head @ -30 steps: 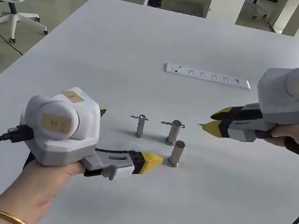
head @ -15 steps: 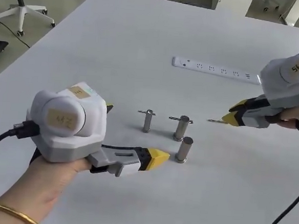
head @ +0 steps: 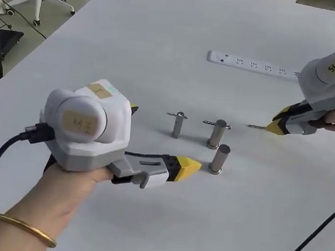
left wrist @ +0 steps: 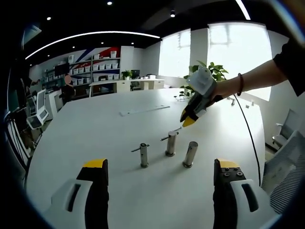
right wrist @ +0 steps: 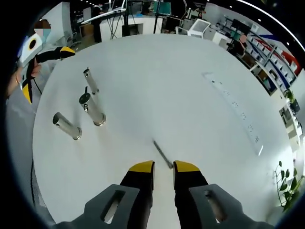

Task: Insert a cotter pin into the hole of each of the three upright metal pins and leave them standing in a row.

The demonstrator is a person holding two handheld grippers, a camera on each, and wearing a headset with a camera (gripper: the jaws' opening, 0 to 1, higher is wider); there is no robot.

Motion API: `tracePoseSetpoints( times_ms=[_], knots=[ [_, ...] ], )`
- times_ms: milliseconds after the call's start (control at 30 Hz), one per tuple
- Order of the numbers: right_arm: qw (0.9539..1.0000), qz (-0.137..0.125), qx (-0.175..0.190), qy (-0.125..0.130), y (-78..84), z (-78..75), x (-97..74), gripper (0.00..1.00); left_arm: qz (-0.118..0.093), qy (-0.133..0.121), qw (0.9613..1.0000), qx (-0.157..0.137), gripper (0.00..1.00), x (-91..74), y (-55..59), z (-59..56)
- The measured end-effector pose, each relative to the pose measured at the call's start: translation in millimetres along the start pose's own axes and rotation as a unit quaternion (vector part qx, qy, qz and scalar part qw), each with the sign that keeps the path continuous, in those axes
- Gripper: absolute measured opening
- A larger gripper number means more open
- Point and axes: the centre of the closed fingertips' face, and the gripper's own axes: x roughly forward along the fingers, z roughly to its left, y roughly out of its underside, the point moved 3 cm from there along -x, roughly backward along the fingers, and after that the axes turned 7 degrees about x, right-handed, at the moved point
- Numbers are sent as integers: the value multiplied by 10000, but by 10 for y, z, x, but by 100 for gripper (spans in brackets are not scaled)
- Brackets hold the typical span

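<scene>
Right claw [head: 276, 128] grips a loose cotter pin [head: 258, 127] by one end, at three o'clock from three upright metal pins [left wrist: 170, 143] on the white bench [head: 133, 42]. Left pin [head: 178, 125] and middle pin [head: 216, 133] carry cotter pins through their tops; bare pin [head: 219, 159] stands just beside, at five o'clock from the middle one. Left claw [left wrist: 161, 164] gapes wide and empty at eight o'clock.
</scene>
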Motion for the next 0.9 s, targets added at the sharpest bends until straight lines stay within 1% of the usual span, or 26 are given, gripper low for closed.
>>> tracePoseSetpoints(
  times_ms=[100, 200, 300, 400, 467, 567, 600, 633, 733, 833, 900],
  knots=[
    [9999, 65, -91, -85, 18, -12, 20, 10, -30, -42, 10000, 39, 91, -7, -15, 11],
    [9997, 85, -174, -155, 25, -47, 53, 9, 9, -32, 10000, 40, 90, -6, 1, 11],
    [9989, 253, -320, -231, 73, -35, 82, 9, 25, -40, 10000, 46, 90, -8, 8, 15],
    [9985, 294, -384, -261, 92, -100, 176, 9, 34, -46, 10000, 42, 90, -10, 14, 24],
    [9985, 236, -352, -349, 79, -77, 175, 9, 33, -50, 10000, 31, 90, -11, 16, 28],
    [9982, 260, -402, -370, 67, -64, 168, 8, 34, -64, 10000, 25, 90, -14, 16, 37],
    [9981, 253, -396, -388, 47, -100, 181, 7, 34, -64, 10000, 23, 90, -15, 16, 37],
    [9980, 286, -420, -377, 46, -97, 182, 6, 22, -66, 10000, 19, 90, -16, 11, 38],
    [9974, 302, -411, -511, 40, -58, 171, 2, -3, -64, 10000, 9, 89, -19, 0, 41],
    [9969, 365, -390, -577, 42, -27, 156, 0, -19, -77, 10000, -30, 89, -25, -6, 54],
    [9969, 386, -364, -577, 40, -25, 151, 0, -40, -81, 10000, -34, 89, -26, -15, 56]
  ],
)
